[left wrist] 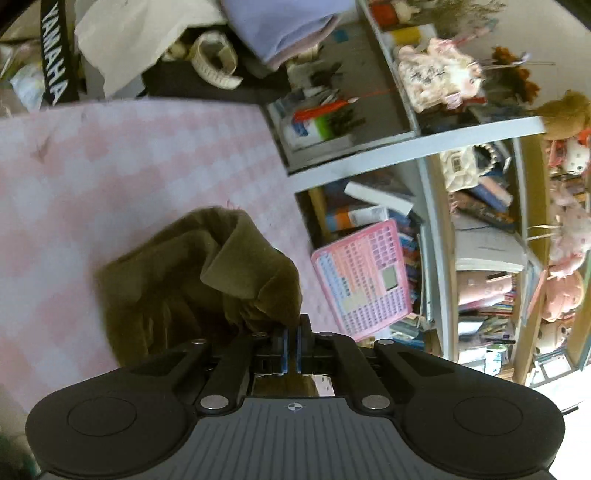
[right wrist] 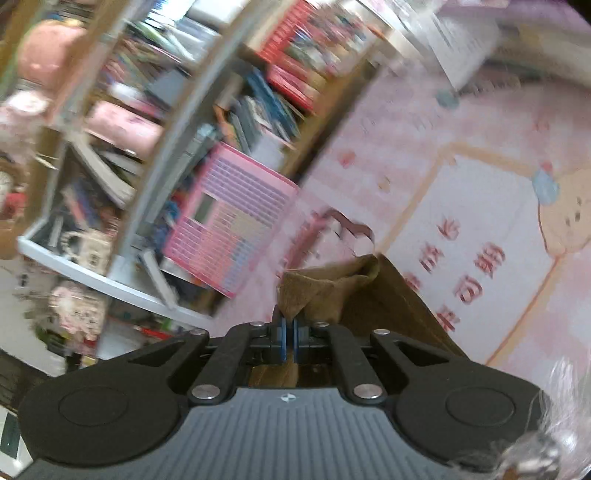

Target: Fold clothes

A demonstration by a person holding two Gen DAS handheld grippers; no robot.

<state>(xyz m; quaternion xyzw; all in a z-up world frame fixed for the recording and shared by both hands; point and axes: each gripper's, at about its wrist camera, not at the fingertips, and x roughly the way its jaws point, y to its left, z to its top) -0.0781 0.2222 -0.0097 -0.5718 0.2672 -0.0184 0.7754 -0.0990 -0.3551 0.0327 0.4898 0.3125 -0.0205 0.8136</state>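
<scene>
The brown cloth (left wrist: 192, 273) hangs bunched above the pink bed (left wrist: 110, 166). The left gripper (left wrist: 291, 332) pinches one bit tight. The right gripper (right wrist: 289, 328) pinches another bit (right wrist: 321, 291) tight. Bookshelves (left wrist: 424, 155) stand just beside.

The pink checked bed (left wrist: 129, 166) lay bare at the left of the frame. A full bookshelf (left wrist: 424, 184) blocked the right side. A clothes pile (left wrist: 184, 44) crowded the top.

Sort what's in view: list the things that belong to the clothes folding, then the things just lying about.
Folding:
olive-brown garment
left gripper, shut on it
right gripper, shut on it
pink checked bedcover beneath

Lying about:
pink keyboard toy
bookshelf
plush toys
lilac folded cloth
</scene>
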